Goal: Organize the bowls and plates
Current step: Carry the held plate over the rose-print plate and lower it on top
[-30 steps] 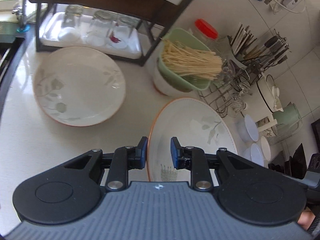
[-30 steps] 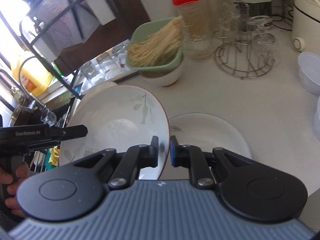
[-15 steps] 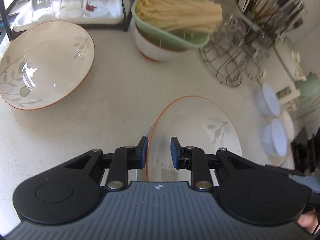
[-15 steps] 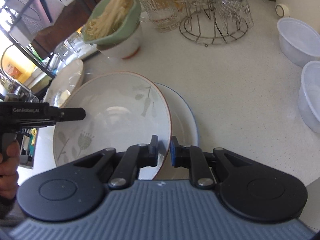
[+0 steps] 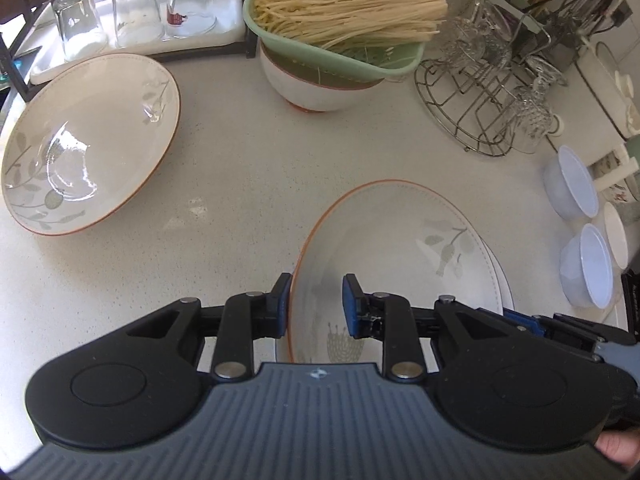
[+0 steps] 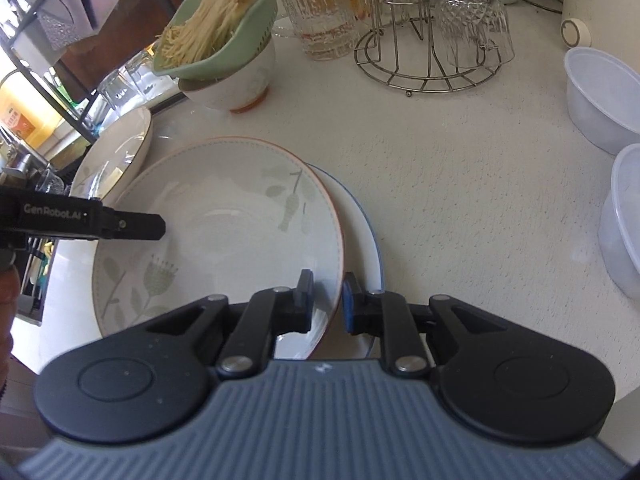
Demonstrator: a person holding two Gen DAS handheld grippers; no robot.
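A leaf-patterned, orange-rimmed bowl (image 5: 392,248) (image 6: 224,232) rests on a blue-rimmed white plate (image 6: 366,236) (image 5: 505,288) on the counter. My left gripper (image 5: 315,305) straddles the bowl's left rim, jaws apart with a clear gap. My right gripper (image 6: 327,300) straddles the opposite rim, jaws slightly parted. The left gripper also shows at the left of the right wrist view (image 6: 120,224). A second matching bowl (image 5: 88,144) (image 6: 116,152) sits on the counter to the left.
A green colander of noodles (image 5: 340,12) sits on a white bowl (image 5: 316,88) at the back. A wire glass rack (image 5: 488,92), upturned glasses on a tray (image 5: 136,12) and white plastic containers (image 6: 600,100) (image 5: 584,264) stand around.
The bowl has come down from above the counter onto the blue-rimmed plate. Both grippers' jaws have spread wider around its rim.
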